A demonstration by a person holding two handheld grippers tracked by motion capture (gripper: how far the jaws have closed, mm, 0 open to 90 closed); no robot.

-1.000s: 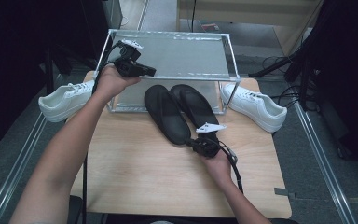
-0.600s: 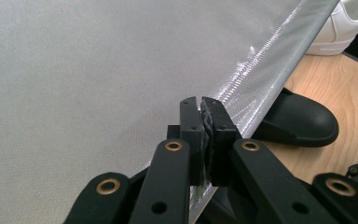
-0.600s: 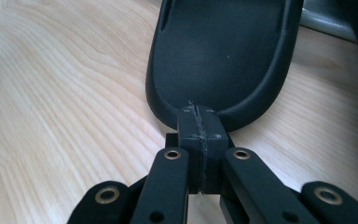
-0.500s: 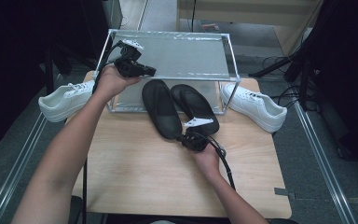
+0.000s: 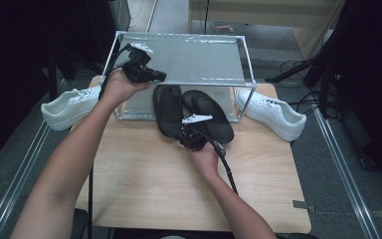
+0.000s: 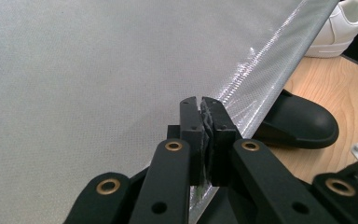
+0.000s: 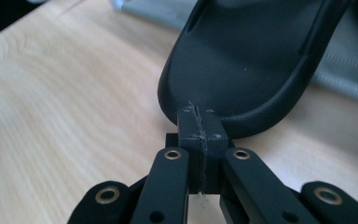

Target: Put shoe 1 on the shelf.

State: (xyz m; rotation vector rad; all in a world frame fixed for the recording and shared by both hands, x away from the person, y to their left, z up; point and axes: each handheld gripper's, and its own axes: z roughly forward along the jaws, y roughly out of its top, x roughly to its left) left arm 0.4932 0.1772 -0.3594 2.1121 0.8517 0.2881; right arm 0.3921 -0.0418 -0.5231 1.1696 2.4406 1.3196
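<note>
Two black slippers lie on the wooden table (image 5: 144,184), toes under a metal-framed rack topped with a silvery mesh sheet (image 5: 194,57). My right gripper (image 5: 181,135) is shut, nothing between its jaws, its tips against the heel of the left slipper (image 5: 168,107); the right gripper view shows that heel (image 7: 251,60) just beyond my shut right gripper (image 7: 199,114). The other slipper (image 5: 210,114) lies beside it. My left gripper (image 5: 158,76) is at the rack's front left corner. In the left gripper view my left gripper (image 6: 201,105) is shut on the front edge of the sheet (image 6: 98,70).
A white sneaker (image 5: 69,107) sits at the table's left edge and another (image 5: 273,113) at the right of the rack. A slipper toe (image 6: 300,123) and a white sneaker (image 6: 342,21) show past the sheet's edge. Dark stands and cables surround the table.
My right gripper has moved forward and left toward the rack, and the left slipper has slid further under it. The left hand has stayed at the rack's corner.
</note>
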